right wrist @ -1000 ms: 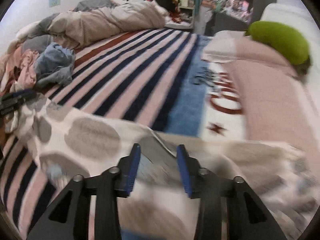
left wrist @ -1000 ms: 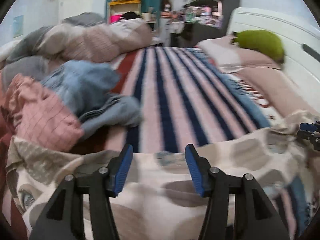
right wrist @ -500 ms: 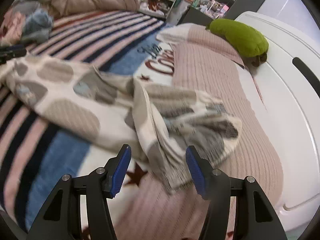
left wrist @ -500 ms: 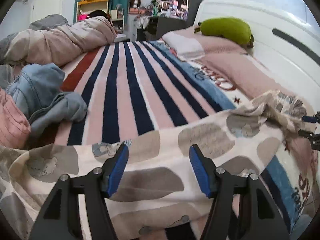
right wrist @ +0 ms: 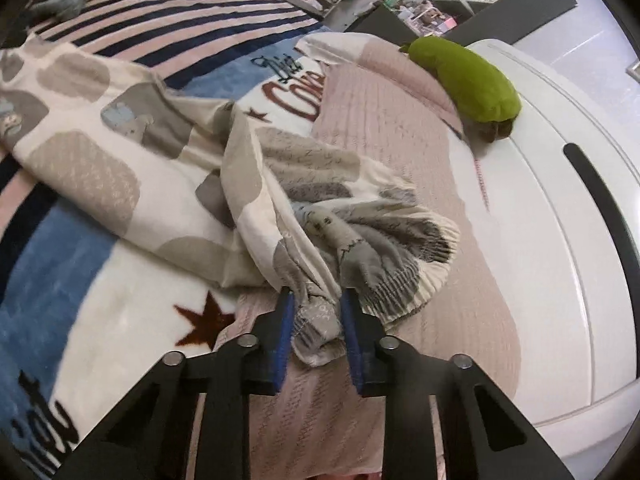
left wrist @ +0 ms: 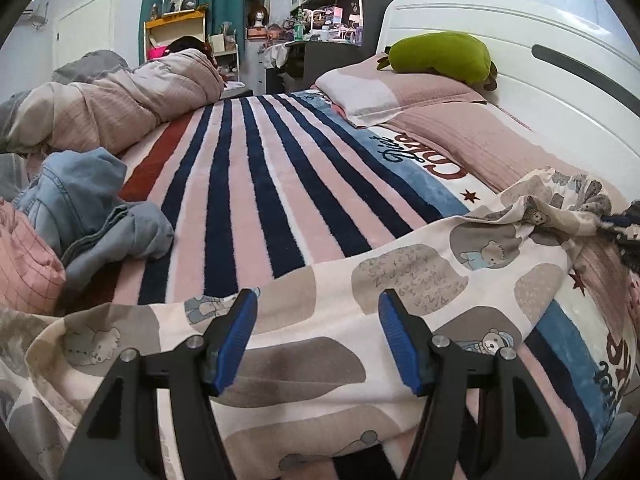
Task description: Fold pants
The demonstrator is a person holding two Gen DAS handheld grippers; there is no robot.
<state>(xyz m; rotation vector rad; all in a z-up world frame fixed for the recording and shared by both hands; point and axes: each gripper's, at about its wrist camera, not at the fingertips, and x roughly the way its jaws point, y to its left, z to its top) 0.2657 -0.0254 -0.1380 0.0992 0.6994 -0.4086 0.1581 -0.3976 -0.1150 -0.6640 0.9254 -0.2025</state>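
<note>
The pants (left wrist: 320, 344) are cream with grey patches and small bear prints. They lie spread across the striped bed blanket (left wrist: 248, 184). My left gripper (left wrist: 316, 312) is open and hovers just above the leg part of the pants, holding nothing. In the right wrist view the pants (right wrist: 132, 168) bunch up at the elastic waistband (right wrist: 404, 280) on a pink pillow. My right gripper (right wrist: 316, 308) is shut on a bunched fold of the pants next to the waistband. The right gripper also shows at the right edge of the left wrist view (left wrist: 624, 228).
A pile of clothes lies at the left: a denim garment (left wrist: 92, 216) and a pink checked one (left wrist: 24, 272). A rolled duvet (left wrist: 120, 104) lies at the far left. Pink pillows (left wrist: 460, 128), a green plush toy (left wrist: 440, 56) and the white headboard (right wrist: 560, 200) are at the right.
My right gripper has closed on the bunched pants fabric by the waistband. My left gripper has stayed open above the pants leg, and its view has swung slightly.
</note>
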